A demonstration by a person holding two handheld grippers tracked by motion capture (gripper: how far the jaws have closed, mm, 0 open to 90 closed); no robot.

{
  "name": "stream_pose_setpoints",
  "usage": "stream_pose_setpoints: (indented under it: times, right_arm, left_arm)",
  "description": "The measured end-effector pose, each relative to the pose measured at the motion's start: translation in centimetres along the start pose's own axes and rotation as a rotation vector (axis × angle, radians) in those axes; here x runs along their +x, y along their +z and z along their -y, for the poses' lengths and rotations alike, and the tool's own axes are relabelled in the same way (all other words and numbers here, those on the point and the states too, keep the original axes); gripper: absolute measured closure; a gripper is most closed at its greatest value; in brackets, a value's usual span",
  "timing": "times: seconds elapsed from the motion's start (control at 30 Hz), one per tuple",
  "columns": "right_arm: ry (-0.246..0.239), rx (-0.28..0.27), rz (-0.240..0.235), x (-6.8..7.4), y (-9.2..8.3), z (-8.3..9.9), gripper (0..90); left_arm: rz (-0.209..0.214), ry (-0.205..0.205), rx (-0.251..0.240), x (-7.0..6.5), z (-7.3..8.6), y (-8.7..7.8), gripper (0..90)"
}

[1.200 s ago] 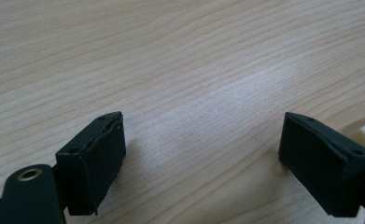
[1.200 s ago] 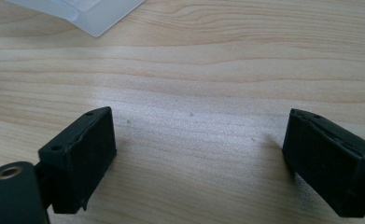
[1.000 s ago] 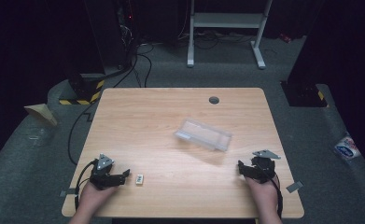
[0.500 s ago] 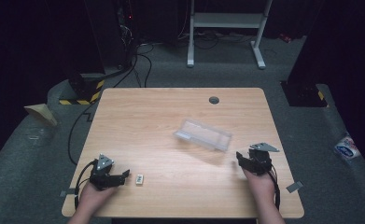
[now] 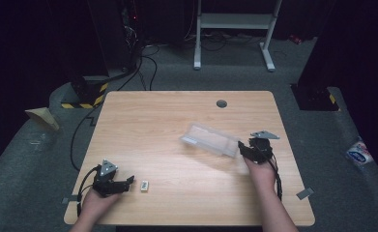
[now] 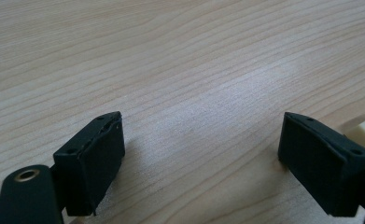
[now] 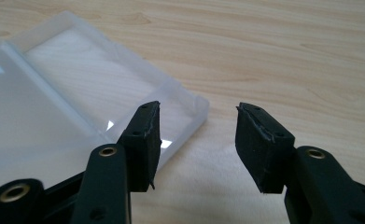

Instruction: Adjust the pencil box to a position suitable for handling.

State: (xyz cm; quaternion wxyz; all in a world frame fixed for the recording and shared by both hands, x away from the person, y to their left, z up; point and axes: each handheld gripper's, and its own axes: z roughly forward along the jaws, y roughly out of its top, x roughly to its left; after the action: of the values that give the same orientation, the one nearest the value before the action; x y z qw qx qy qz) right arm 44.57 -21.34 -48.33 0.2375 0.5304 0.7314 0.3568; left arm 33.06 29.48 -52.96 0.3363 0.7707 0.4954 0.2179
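The clear plastic box (image 5: 210, 139) lay near the middle of the table (image 5: 167, 116), with bare wood all around it; the right gripper (image 5: 245, 149) was at its right end, and its jaws, which had just been closing, were apart with only that corner between them, not pressed. The left gripper (image 5: 128, 181) rested near the front edge with jaws apart on nothing. The small white block (image 5: 144, 185) lay just beside it, cut off at the edge of the left gripper view.
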Motion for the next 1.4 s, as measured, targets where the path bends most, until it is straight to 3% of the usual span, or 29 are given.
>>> stream_pose_setpoints:
  times: [0.27,0.37,0.73,0.97,1.23,1.4]
  right_arm:
    - [0.014,-0.003,-0.001,-0.3,2.0,-1.2,54.8]
    - [0.006,0.044,-0.002,-0.5,3.1,-1.4,55.6]
    - [0.009,0.095,-0.043,-1.1,5.0,-0.9,64.0]
    - [-0.013,0.089,-0.054,-0.3,4.0,0.0,62.8]
    - [-0.027,0.062,-0.084,0.9,1.4,2.2,59.4]
    - [-0.054,0.027,-0.069,1.6,0.2,2.7,57.8]
  left_arm:
    - [0.0,0.001,0.0,0.0,0.0,0.0,14.9]
    - [0.0,0.001,0.0,0.0,0.0,0.0,15.0]
    - [-0.003,0.004,0.001,0.0,0.0,0.0,15.3]
    - [-0.003,0.005,0.0,0.1,0.0,0.0,15.4]
    - [-0.002,0.0,-0.001,0.0,0.0,-0.1,15.7]
    - [-0.002,-0.001,-0.001,0.0,0.1,-0.1,15.7]
